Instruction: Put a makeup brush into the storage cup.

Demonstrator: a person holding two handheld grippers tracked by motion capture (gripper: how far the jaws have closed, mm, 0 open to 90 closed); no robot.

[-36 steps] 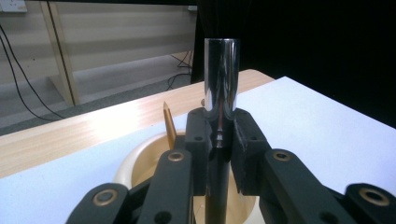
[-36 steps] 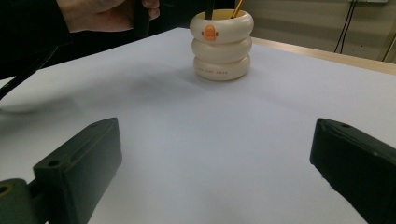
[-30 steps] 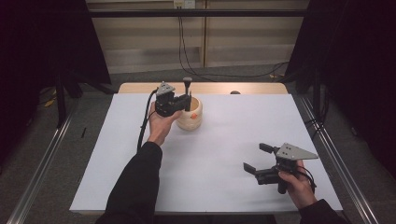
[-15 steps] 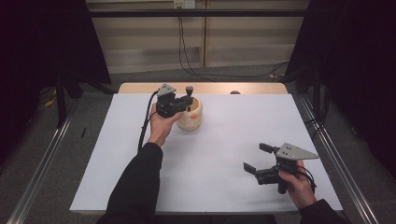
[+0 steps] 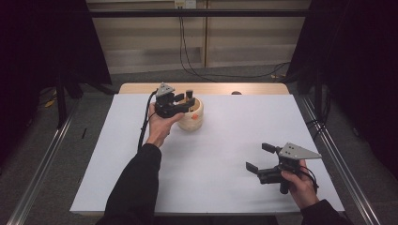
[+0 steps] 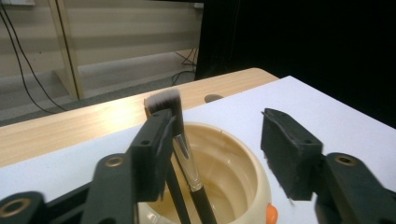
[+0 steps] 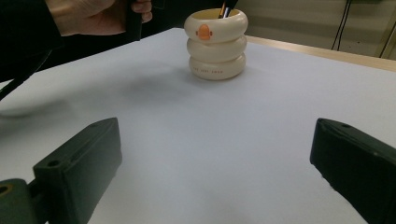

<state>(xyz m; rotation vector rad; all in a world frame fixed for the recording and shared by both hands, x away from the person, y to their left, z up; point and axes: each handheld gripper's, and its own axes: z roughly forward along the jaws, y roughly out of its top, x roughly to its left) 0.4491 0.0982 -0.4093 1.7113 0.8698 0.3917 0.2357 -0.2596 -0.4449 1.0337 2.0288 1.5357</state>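
The cream ringed ceramic pot [image 5: 191, 115] is parked near the far edge of the white-covered desk [image 5: 225, 140], with a black-handled makeup brush [image 6: 180, 135] left leaning inside it. The left gripper [image 5: 180, 104] is held right over the pot, its fingers [image 6: 289, 151] just been opening, brush between them but not pinched. The right gripper [image 5: 258, 157] is kept well apart from the pot, fingers wide, with loads of bare sheet between.

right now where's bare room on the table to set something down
The white sheet lies bare between the cream holder and the right hand-held gripper, and along its far right side. It is crowded at the holder: the left hand-held gripper, jaws just opened, flanks the brush standing in it.
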